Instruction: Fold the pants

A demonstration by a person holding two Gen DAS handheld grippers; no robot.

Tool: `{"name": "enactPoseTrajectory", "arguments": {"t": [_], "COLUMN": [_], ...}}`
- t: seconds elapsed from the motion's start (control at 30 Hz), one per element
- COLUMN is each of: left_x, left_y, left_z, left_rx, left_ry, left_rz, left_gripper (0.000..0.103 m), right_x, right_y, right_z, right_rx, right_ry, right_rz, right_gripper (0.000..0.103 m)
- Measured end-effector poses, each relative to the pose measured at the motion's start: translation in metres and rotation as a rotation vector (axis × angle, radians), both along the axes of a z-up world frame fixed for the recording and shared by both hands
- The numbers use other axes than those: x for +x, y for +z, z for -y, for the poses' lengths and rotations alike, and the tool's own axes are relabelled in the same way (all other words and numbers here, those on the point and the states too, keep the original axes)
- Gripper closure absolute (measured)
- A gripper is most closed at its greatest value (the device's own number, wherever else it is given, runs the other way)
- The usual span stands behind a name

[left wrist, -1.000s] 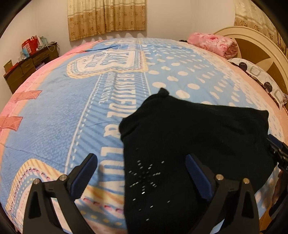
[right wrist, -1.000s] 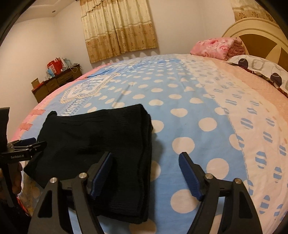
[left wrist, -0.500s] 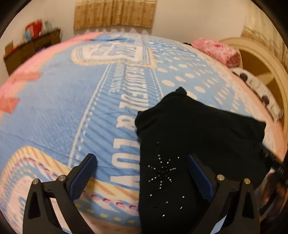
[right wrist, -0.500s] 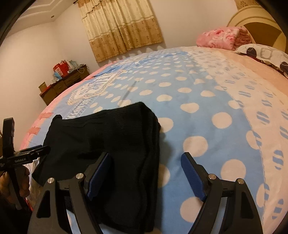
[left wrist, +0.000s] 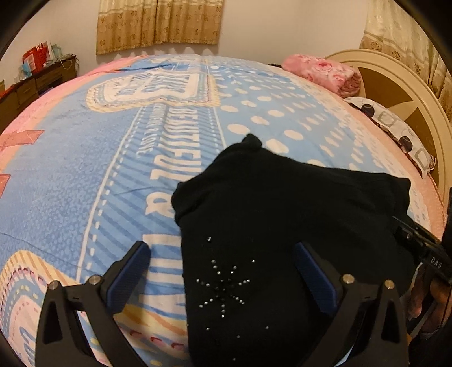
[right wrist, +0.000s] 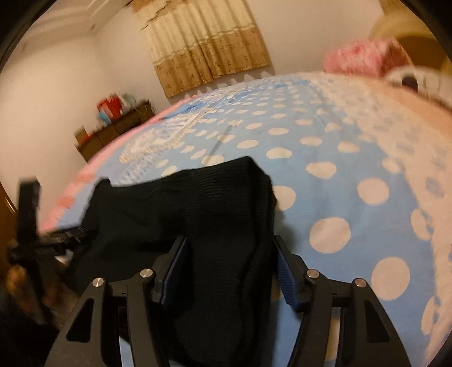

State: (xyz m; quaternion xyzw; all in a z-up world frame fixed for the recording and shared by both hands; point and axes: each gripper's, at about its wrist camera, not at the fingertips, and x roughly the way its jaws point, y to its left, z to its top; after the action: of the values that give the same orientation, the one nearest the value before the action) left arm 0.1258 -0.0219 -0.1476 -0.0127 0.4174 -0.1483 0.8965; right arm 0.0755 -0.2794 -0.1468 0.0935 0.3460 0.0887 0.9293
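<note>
low in both frames, at the near edge of the bed: black pants (left wrist: 282,225), folded into a thick stack, a rhinestone star facing up in the lower centre of the left wrist view.

left gripper (left wrist: 223,271): jaws spread wide and released, one blue pad over the bedspread (left wrist: 113,169), the other over the cloth; nothing pinched. it hangs above the stack's left edge, judged to be lined up for steadying or taking that edge.

right gripper (right wrist: 228,271): jaws have just been closing, and the stack's thick right-hand fold (right wrist: 243,225) sits between the blue pads. the pads stand close against the cloth on either side, yet whether they press on it cannot be told; the view is blurred. placement suggests a pickup of the layered edge, either for one more fold or to carry the bundle off.

a hand (left wrist: 429,296) shows at the right edge of the left wrist view, holding the right tool.

surface: blue bedspread with cream polka dots, striped lettering, pink border; soft, so the stack will sink slightly under pressure.

room: cream headboard (left wrist: 395,84) at upper right, a pink floral folded blanket (left wrist: 322,70) and spotted pillow (left wrist: 395,124) beside it; beige patterned curtains (left wrist: 158,25) at top centre; a dark wooden dresser (left wrist: 28,87) with red bags at upper left; pale walls.
</note>
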Motion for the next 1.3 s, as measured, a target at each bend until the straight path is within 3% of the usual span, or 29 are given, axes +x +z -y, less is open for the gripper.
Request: {"name": "enactPoseTrajectory", "arguments": {"t": [0.07, 0.1, 0.13, 0.17, 0.2, 0.3, 0.57, 0.7, 1.07, 1.3], "left_x": [-0.002, -0.003, -0.004, -0.007, -0.010, -0.015, -0.019, -0.026, -0.029, -0.036], "left_y": [0.001, 0.002, 0.003, 0.005, 0.007, 0.012, 0.015, 0.021, 0.024, 0.044], "left_z": [0.002, 0.002, 0.003, 0.006, 0.008, 0.016, 0.015, 0.018, 0.013, -0.002], "left_rx": [0.016, 0.014, 0.013, 0.016, 0.013, 0.027, 0.032, 0.068, 0.072, 0.027], "left_ry": [0.001, -0.003, -0.010, -0.026, -0.046, -0.068, -0.067, -0.061, -0.073, -0.047], "left_rz": [0.006, 0.008, 0.010, 0.017, 0.021, 0.032, 0.037, 0.066, 0.073, 0.100], "left_gripper": [0.000, 0.004, 0.012, 0.017, 0.035, 0.047, 0.056, 0.087, 0.091, 0.092], "right_x": [0.001, 0.000, -0.001, -0.004, -0.006, -0.010, -0.014, -0.015, -0.025, -0.031], "right_y": [0.001, 0.002, 0.003, 0.004, 0.005, 0.007, 0.011, 0.013, 0.034, 0.068], "right_z": [-0.002, 0.000, 0.000, 0.002, 0.002, -0.001, -0.003, -0.003, -0.009, -0.027], "right_rx": [-0.007, 0.000, 0.011, 0.036, 0.053, 0.050, 0.041, 0.039, 0.041, 0.020], "right_ry": [-0.013, -0.013, -0.009, 0.003, 0.011, 0.014, 0.008, 0.008, 0.030, 0.100], "right_rz": [0.000, 0.000, 0.005, 0.011, 0.016, 0.019, 0.030, 0.035, 0.079, 0.144], "right_gripper": [0.045, 0.051, 0.055, 0.065, 0.071, 0.073, 0.076, 0.077, 0.078, 0.078]}}
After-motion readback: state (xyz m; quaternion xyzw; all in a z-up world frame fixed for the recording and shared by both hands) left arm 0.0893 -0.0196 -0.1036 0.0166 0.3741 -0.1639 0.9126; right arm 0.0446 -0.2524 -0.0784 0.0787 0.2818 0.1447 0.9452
